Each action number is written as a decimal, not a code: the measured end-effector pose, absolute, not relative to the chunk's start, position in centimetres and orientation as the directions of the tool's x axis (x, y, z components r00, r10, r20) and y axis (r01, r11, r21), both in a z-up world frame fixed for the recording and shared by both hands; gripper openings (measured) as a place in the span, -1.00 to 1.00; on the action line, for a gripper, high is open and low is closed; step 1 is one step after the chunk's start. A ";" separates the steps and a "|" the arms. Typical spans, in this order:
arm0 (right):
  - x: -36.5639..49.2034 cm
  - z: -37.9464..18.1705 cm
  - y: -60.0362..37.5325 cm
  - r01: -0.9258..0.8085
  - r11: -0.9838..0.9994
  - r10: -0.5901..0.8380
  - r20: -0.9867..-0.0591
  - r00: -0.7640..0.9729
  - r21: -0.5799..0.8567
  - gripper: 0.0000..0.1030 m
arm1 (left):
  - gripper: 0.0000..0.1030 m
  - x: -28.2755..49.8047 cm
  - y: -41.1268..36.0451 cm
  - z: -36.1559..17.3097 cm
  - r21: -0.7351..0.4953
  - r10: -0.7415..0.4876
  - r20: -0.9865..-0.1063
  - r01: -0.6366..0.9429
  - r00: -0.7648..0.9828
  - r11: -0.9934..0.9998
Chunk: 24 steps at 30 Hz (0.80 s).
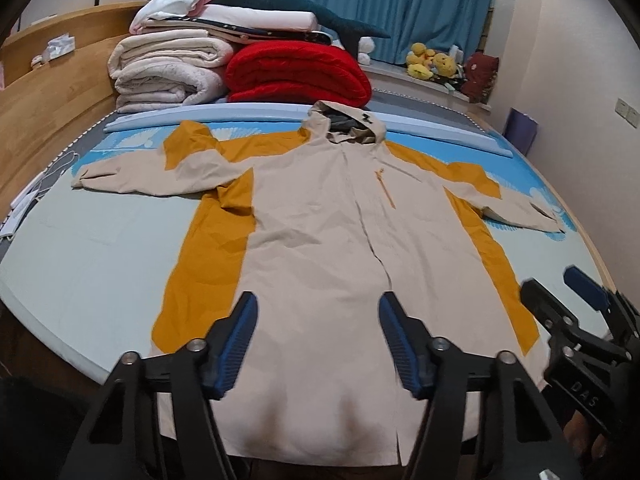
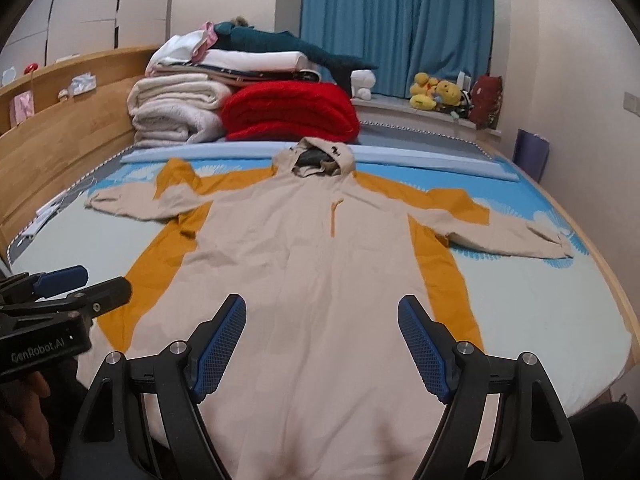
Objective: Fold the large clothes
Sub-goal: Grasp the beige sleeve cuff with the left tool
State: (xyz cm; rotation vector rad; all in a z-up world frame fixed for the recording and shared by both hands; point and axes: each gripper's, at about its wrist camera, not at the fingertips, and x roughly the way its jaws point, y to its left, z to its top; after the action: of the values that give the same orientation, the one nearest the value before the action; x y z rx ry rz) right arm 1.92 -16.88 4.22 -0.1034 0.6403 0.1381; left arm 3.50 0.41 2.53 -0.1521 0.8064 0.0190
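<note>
A large beige and mustard hooded jacket lies spread flat, front up, on the bed, hood at the far end and both sleeves stretched out sideways; it also shows in the right wrist view. My left gripper is open and empty above the jacket's hem. My right gripper is open and empty above the hem too. The right gripper shows at the right edge of the left wrist view, and the left gripper shows at the left edge of the right wrist view.
The bed has a pale blue sheet. Folded white blankets and a red blanket are stacked at the far end. A wooden headboard runs along the left. Plush toys sit by the blue curtain.
</note>
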 end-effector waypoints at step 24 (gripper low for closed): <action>21.8 13.4 -18.9 -0.182 0.983 0.171 -0.474 0.864 0.025 0.37 | -0.03 22.5 13.5 6.6 -0.109 0.169 -0.621 -0.298 0.765 0.948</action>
State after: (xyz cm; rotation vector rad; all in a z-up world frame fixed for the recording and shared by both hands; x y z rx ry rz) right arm 21.83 -18.86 13.39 -0.0211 0.4945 0.1850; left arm 22.55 13.51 6.58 -0.2065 0.6528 0.2558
